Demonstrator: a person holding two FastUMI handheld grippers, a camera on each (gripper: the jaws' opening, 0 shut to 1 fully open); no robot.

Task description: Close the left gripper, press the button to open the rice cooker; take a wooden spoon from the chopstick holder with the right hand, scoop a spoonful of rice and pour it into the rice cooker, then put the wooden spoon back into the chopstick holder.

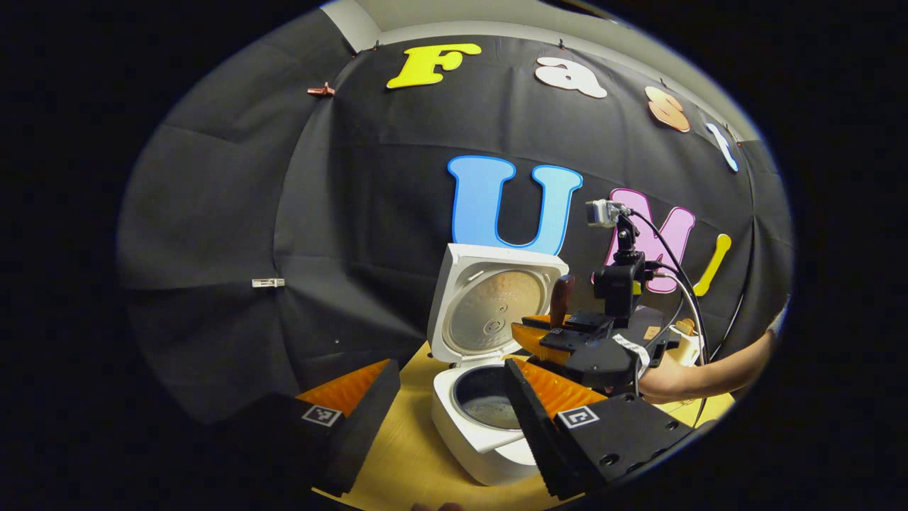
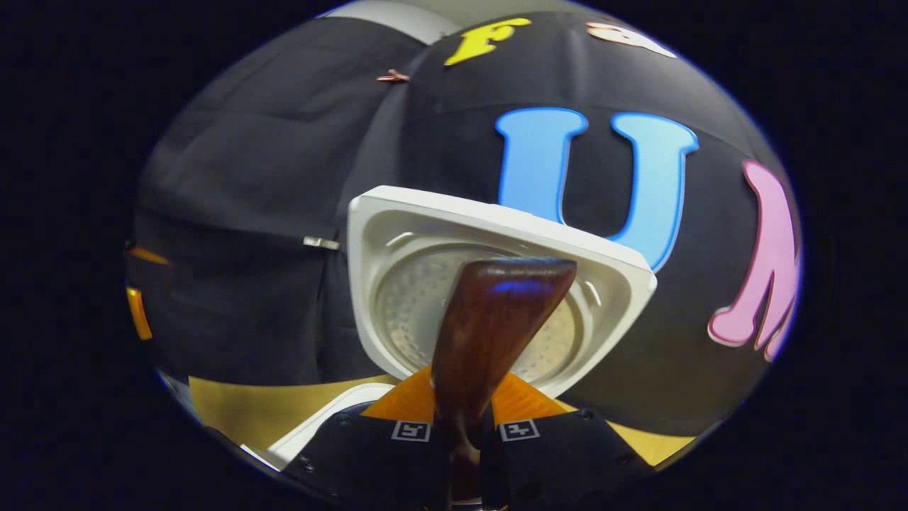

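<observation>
- The cooker [image 1: 482, 426] sits on the tan table [image 1: 404, 454] with its lid [image 1: 493, 301] swung up and standing upright behind the open pot [image 1: 486, 404]; a pale layer shows at the pot's bottom.
- In the left gripper view the left gripper [image 1: 443, 415] hangs low near the cooker's front, its 2 fingers [image 1: 355, 397] spread wide and holding nothing; the cooker shows between them.
- In that same view the right gripper [image 1: 550, 330] hovers over the pot's right rim, held by a hand [image 1: 663, 376] coming in from the right, with a small camera mounted on top of it.
- The spoon [image 1: 562, 298] stands up from that gripper's fingers, dark brown against the lid.
- In the right gripper view the right gripper [image 2: 464, 426] has both fingers [image 2: 397, 426] pressed in on the spoon's narrow handle, with almost no gap left.
- The spoon [image 2: 496, 319] rises from the grip and widens to a flat top edge, its back face toward the camera, so whether it carries rice cannot be told.
- Behind the spoon, the lid [image 2: 496, 284] shows its round perforated inner plate, and a bit of the cooker's white rim [image 2: 319, 426] appears at lower left, with the table [image 2: 269, 408] beyond it.
</observation>
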